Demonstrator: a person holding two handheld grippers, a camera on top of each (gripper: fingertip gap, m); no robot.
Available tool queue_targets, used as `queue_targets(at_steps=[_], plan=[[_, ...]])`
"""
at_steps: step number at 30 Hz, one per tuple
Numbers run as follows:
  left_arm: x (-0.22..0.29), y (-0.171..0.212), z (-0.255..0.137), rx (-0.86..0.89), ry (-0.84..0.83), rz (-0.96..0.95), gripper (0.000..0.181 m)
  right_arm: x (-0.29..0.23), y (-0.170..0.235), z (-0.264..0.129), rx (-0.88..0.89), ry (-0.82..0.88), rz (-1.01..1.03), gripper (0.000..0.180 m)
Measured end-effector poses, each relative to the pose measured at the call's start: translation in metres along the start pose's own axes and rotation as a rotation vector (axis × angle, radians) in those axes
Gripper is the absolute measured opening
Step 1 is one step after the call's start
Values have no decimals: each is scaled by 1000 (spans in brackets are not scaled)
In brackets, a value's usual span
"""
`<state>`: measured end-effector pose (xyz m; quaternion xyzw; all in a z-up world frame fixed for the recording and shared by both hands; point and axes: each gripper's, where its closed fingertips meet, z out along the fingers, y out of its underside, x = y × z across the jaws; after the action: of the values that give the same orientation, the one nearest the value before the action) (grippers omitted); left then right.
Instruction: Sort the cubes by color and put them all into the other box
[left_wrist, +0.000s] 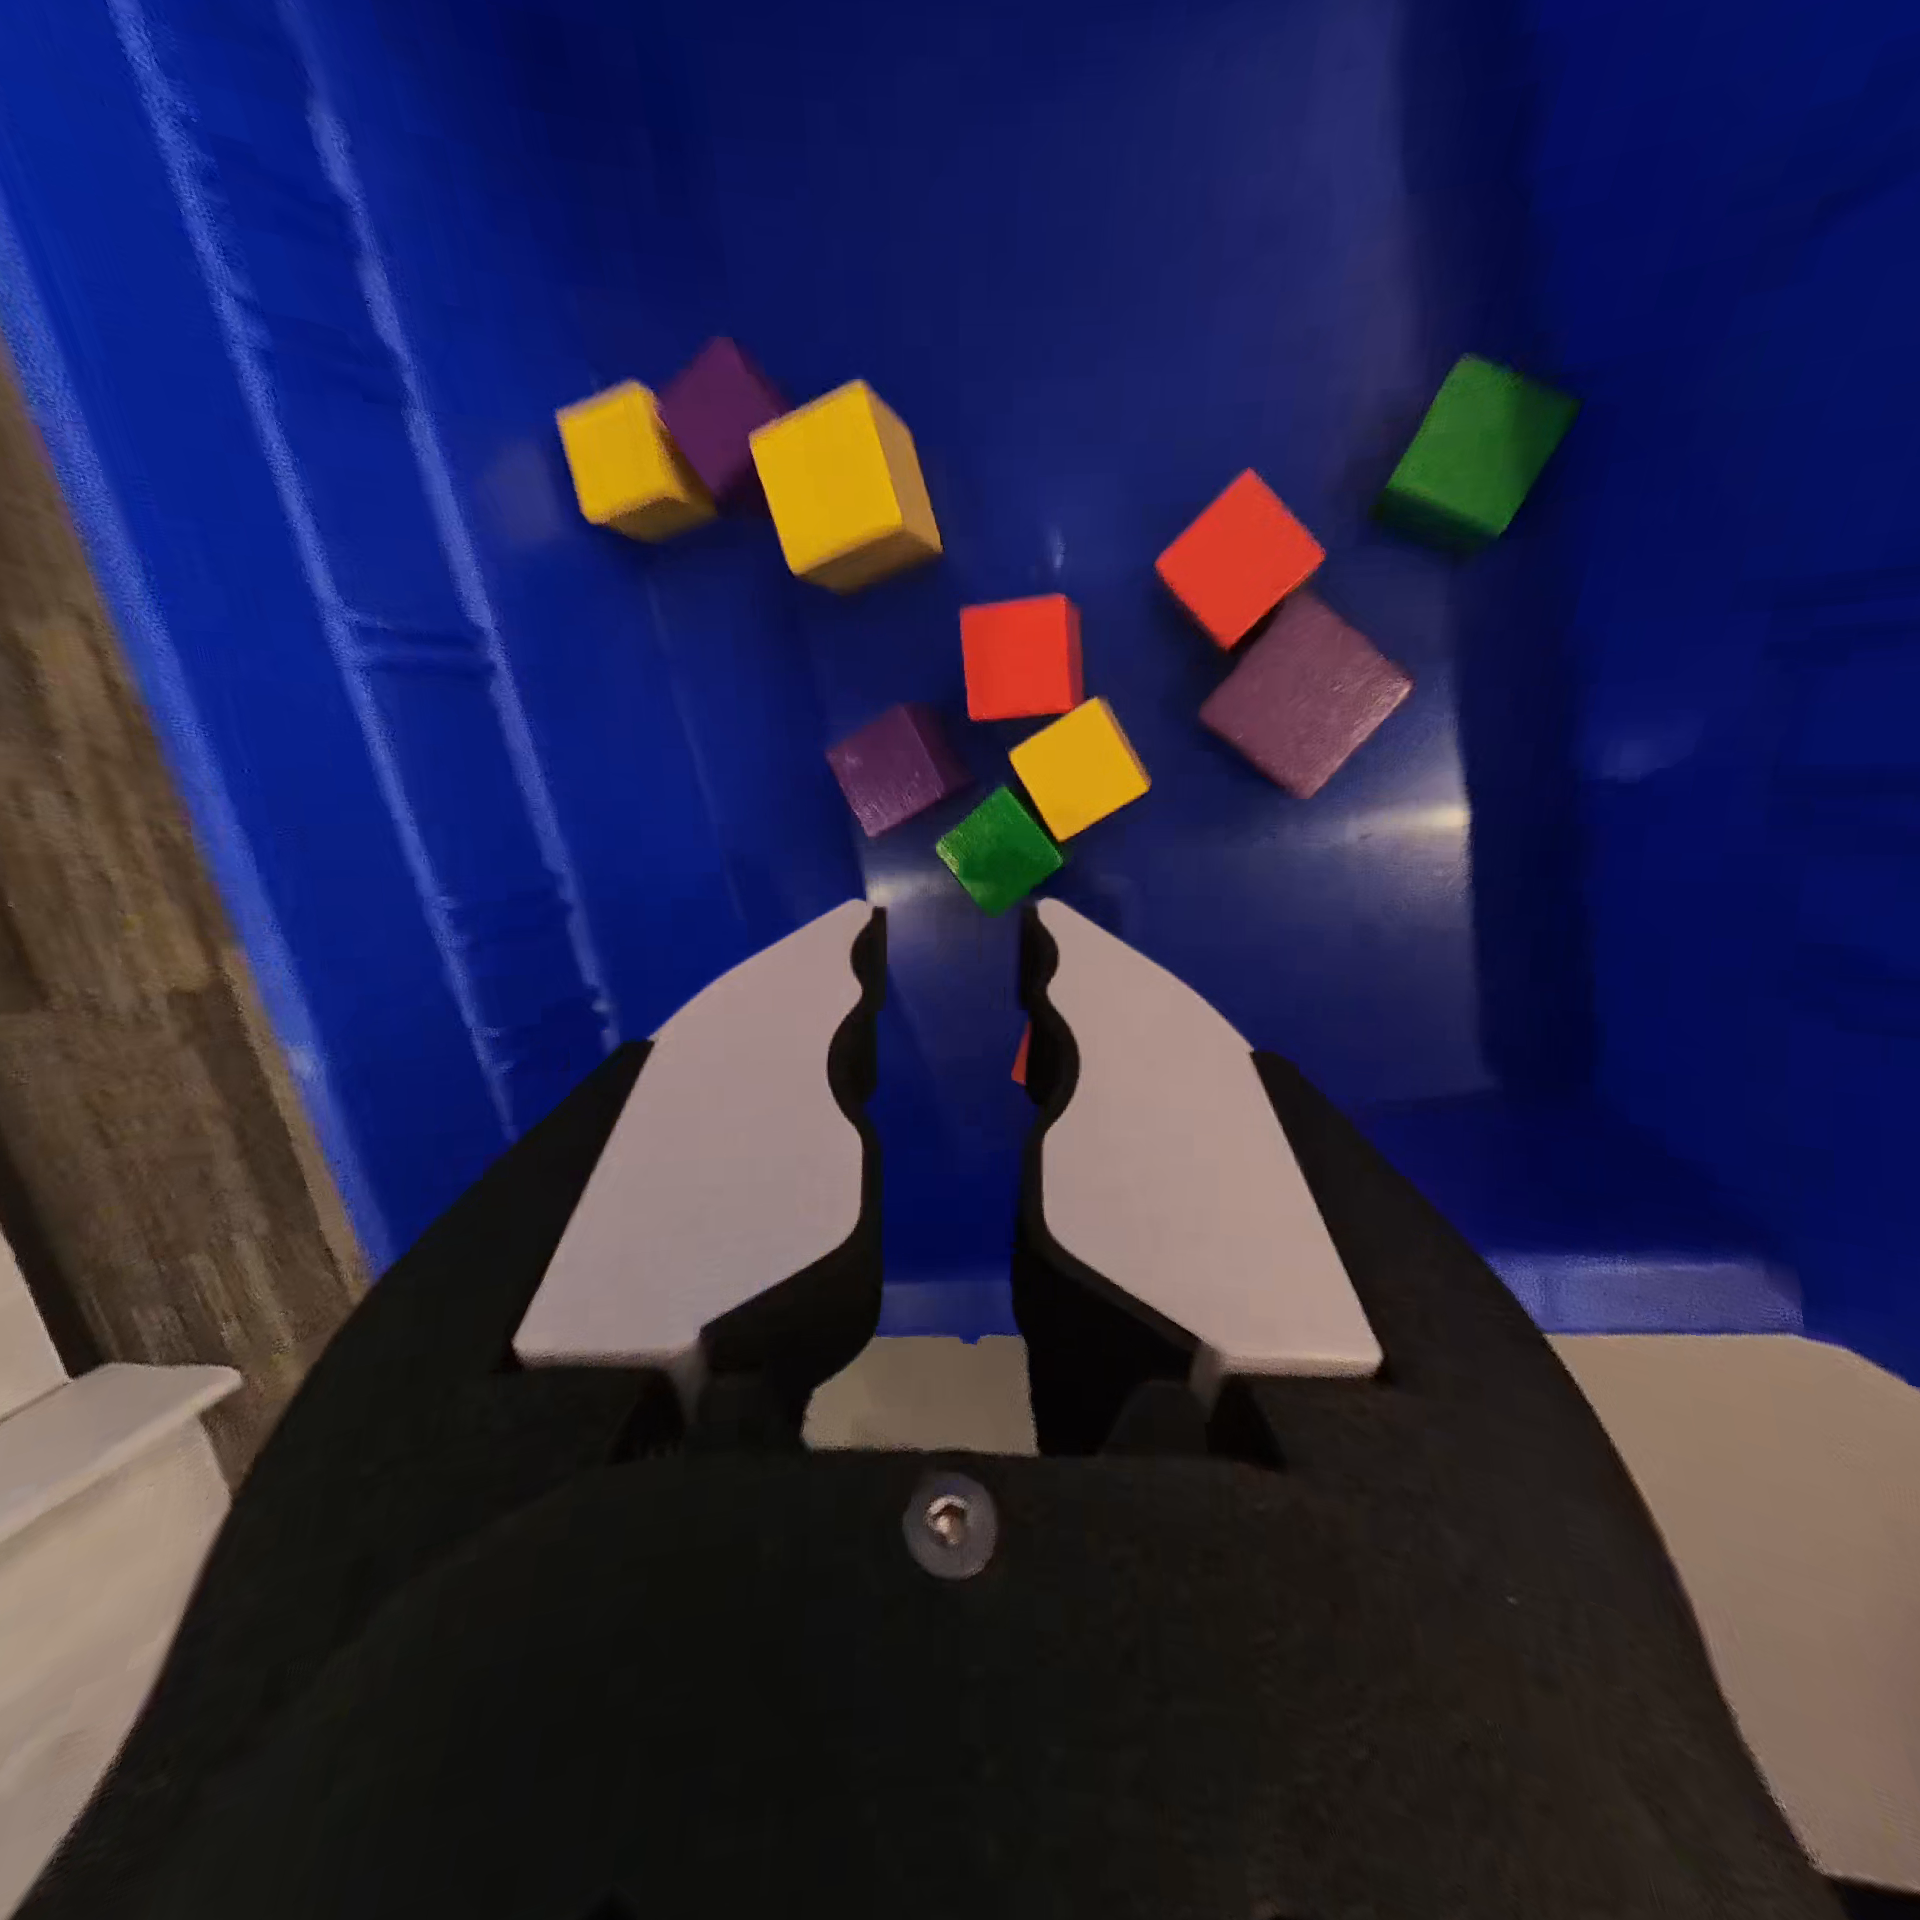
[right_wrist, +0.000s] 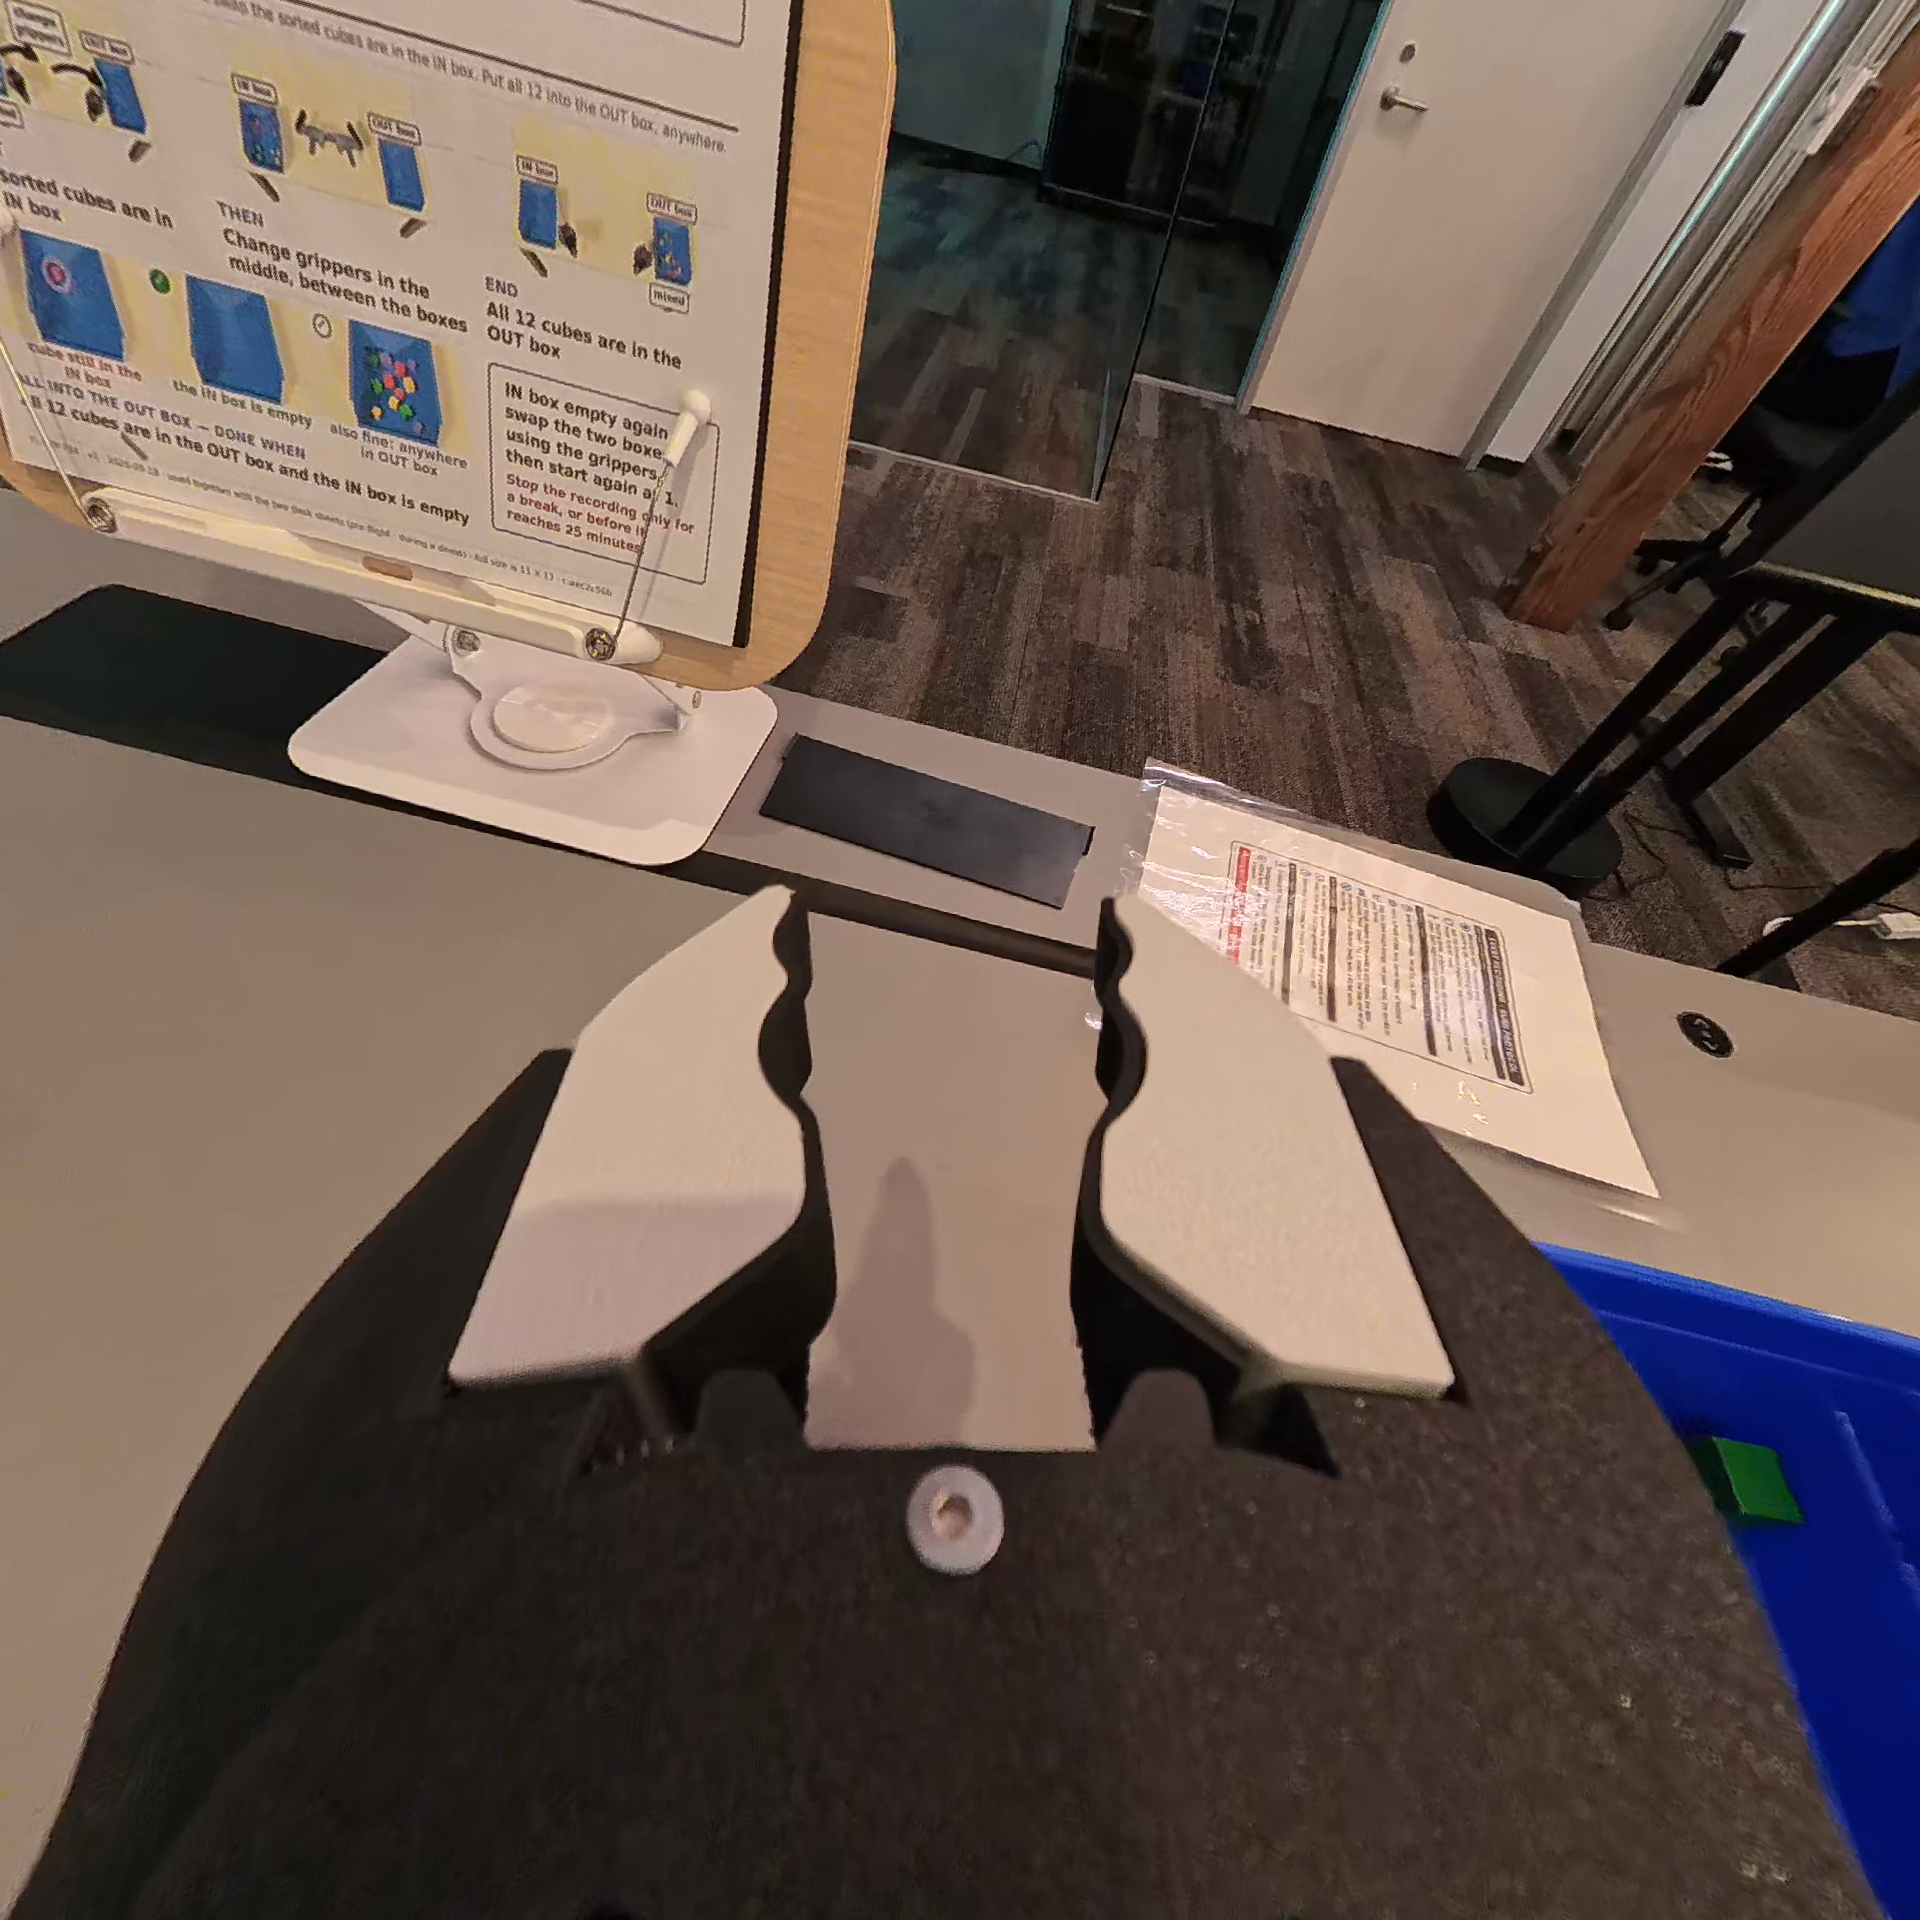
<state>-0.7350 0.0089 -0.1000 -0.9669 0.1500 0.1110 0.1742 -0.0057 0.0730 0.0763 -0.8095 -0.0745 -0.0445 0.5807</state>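
My left gripper hangs empty over the blue box, fingers a little apart, cubes scattered inside. My right gripper, spread wide, sees only grey desk and an instruction board.

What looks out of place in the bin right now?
In the blue box, the cubes lie jumbled, colours mixed: a yellow cube touches a red cube and a green cube. Nothing looks damaged or spilled. The left gripper hangs above, empty.
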Motion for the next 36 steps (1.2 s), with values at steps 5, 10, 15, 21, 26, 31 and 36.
queue_targets(at_steps=[5, 10, 15, 21, 26, 31, 36], plan=[[2, -8, 14, 4, 94, -182, 29, 0, 6, 3, -24, -3, -8, 53], [-2, -5, 22, -42, 89, -245, 30, 0, 9, 5, -36, -4, -10, 53], [-5, -3, 24, -47, 93, -311, 32, 0, 11, 6, -46, -10, -12, 54], [-1, -1, 24, -54, 151, -382, 33, -4, 10, 7, -54, -9, -37, 55], [2, 3, 28, -70, 149, -373, 34, -6, 9, 7, -53, -9, -56, 55], [4, 7, 37, -101, 125, -341, 32, -5, 7, 6, -49, -12, -61, 55], [4, 2, 37, -81, 114, -295, 22, -3, 7, 5, -48, -18, -63, 55]])
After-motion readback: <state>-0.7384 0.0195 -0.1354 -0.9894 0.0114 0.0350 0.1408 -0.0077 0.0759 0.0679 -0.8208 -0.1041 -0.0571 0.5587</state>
